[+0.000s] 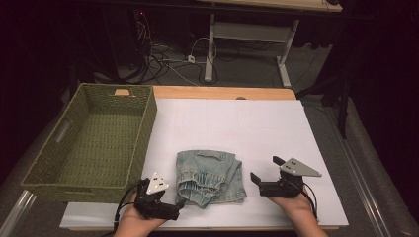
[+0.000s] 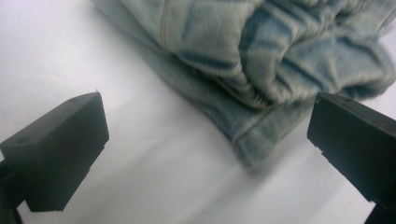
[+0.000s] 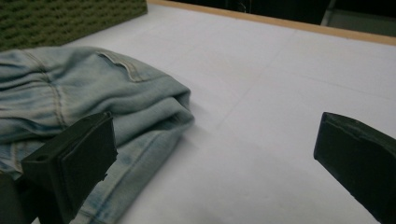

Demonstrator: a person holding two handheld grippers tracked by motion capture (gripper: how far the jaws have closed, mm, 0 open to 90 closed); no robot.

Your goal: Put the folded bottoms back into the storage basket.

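high view: folded jeans (image 1: 211,178) flanked by wide-open, empty left gripper (image 1: 179,204) and right gripper (image 1: 264,170); regrasp probably needed before basket (image 1: 64,190).

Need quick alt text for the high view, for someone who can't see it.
Folded denim garment lies on a white sheet between two open grippers: the left gripper at its near left corner, the right gripper just off its right edge. An empty green woven basket sits at the left.
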